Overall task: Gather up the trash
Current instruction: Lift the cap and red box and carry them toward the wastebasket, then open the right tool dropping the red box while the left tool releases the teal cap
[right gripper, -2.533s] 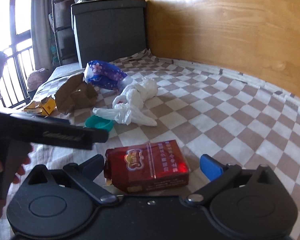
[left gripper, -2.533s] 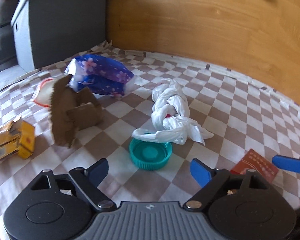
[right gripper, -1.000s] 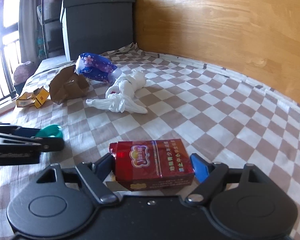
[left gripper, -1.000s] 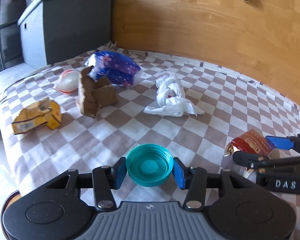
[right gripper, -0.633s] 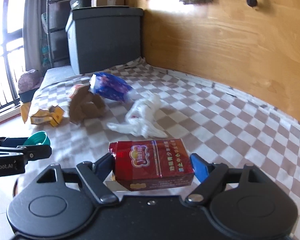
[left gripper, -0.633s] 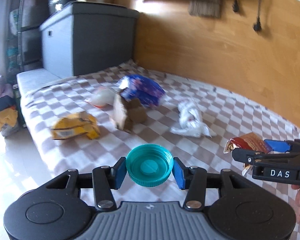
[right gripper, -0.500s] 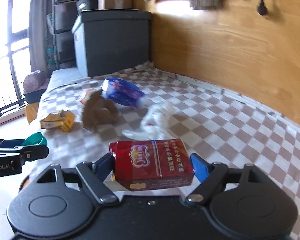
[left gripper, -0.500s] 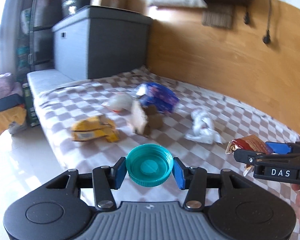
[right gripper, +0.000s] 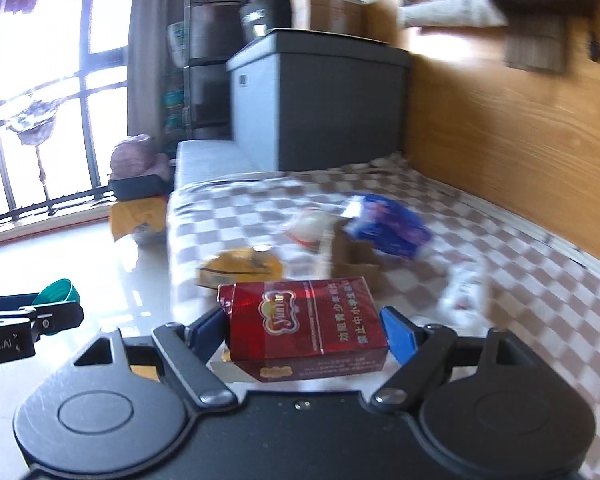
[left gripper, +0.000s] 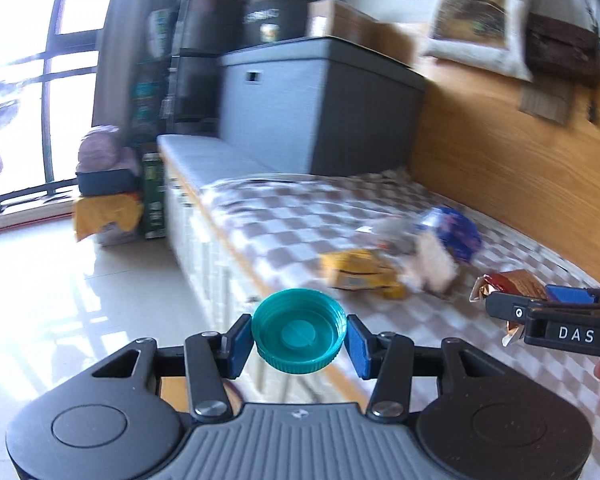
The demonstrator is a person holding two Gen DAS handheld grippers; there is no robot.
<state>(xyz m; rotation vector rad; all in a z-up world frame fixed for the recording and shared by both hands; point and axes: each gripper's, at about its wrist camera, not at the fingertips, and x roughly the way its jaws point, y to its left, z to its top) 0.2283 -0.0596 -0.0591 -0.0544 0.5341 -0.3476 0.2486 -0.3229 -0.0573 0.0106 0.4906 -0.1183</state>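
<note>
The red pack [right gripper: 304, 326] reads "Yun", with more small writing beside it, and the right gripper [right gripper: 304, 330] has its jaws squeezed on both sides of it. The left gripper [left gripper: 299, 338] points a bit down and squeezes a teal cap [left gripper: 299, 330] over the shiny floor [left gripper: 60, 300]. More trash lies blurry on the checked bed [left gripper: 300, 216].

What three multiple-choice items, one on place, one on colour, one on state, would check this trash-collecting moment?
1. Where is the yellow carton?
A. on the checkered cloth
B. on the floor
C. on the grey cabinet

2. What colour is the cap?
A. white
B. teal
C. orange

3. What is the right gripper doing?
A. hanging open and empty
B. gripping a red pack
C. gripping a white bag

Answers: 1 A, it lies on the cloth. 2 B, teal between the left gripper's pads. 3 B, both pads press the pack's ends.
</note>
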